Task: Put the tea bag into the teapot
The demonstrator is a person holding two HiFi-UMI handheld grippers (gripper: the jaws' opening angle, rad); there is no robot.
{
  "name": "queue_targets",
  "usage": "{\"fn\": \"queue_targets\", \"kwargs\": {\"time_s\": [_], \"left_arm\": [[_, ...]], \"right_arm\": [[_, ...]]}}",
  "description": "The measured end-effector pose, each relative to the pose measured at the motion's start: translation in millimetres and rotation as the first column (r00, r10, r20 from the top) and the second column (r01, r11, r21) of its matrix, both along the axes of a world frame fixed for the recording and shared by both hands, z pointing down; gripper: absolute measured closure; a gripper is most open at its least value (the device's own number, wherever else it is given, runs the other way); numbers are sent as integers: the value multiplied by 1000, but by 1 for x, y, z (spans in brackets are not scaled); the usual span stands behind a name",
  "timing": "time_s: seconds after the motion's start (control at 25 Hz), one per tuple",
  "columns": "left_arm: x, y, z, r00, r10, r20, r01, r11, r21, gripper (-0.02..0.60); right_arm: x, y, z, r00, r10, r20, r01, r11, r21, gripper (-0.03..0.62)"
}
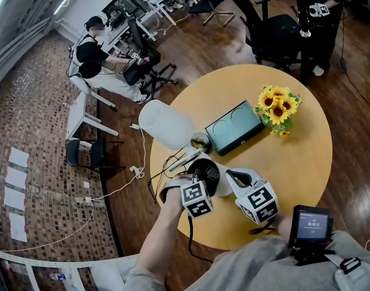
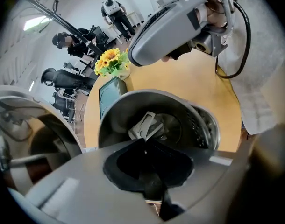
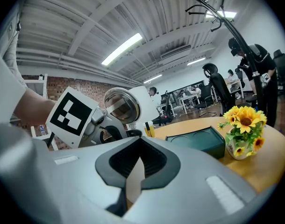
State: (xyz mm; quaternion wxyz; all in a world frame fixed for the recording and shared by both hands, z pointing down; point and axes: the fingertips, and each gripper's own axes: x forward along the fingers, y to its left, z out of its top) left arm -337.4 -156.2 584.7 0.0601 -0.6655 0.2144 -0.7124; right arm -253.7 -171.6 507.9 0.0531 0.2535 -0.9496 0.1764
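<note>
Pale, square paper tea bag (image 2: 145, 126) is lying inside the open stainless-steel teapot (image 2: 202, 125), which is standing on the round yellow wooden table (image 1: 294, 162). The placement itself appears complete. The left gripper (image 2: 147, 166) is hovering just above the pot's mouth, jaws pressed together with nothing clearly between them. The right gripper (image 3: 133, 171) is pointing away from the pot, toward the dark green rectangular tray (image 3: 198, 141) and the sunflower bouquet in its small vase (image 3: 244, 125). Its jaws are pinching a pale paper strip (image 3: 131, 185), probably wrapper. What seems left is drawing the left gripper clear.
</note>
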Motion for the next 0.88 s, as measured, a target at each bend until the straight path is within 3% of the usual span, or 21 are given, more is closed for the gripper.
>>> {"fn": "queue_targets", "kwargs": {"time_s": [0.68,0.88], "left_arm": [[-1,-6,3,999,-17,-34,18,999,34,515],[-2,-13,-4,994,-55,-91,65,992,108,527]], "right_arm": [[4,-3,1,1000,9,-6,-9,1000,6,588],[3,-4,-1,1000,6,-11,-6,1000,18,588]]}}
